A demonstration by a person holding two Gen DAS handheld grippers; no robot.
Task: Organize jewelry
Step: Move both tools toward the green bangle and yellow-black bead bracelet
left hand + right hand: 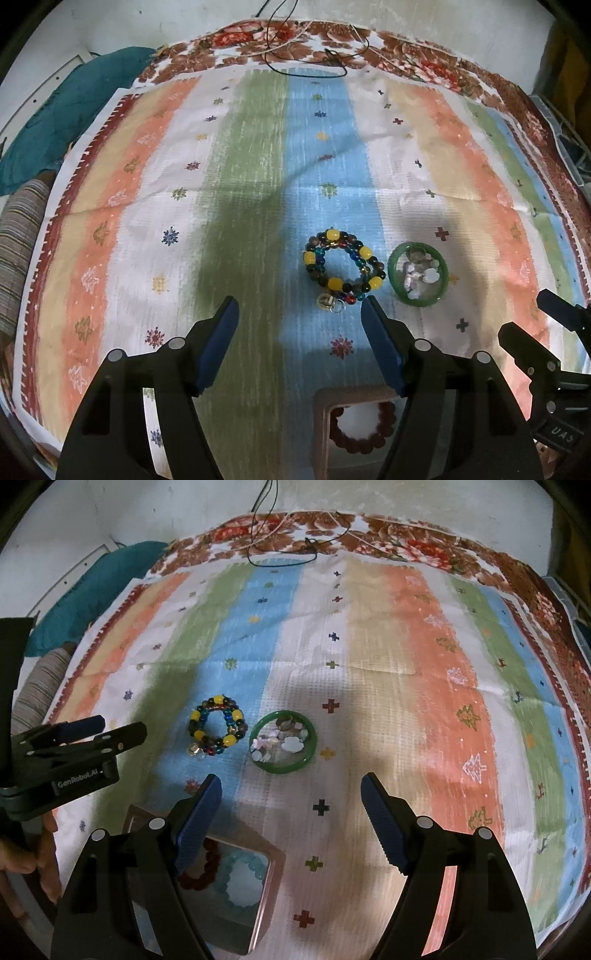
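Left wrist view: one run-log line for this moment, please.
left gripper jaws open, empty | right gripper jaws open, empty | multicoloured beaded bracelet on striped cloth | green bangle beside it

Home: patterned bedspread (258, 166), pillow (74, 110)

A coiled bracelet (343, 266) of dark, blue and yellow beads lies flat on the striped cloth (258, 166), just beside a green bangle (417, 275) ringing small pale pieces. Nearer, a pink-rimmed box (269, 893) holds a dark red bead bracelet (207, 867) and a pale blue one (240, 878).
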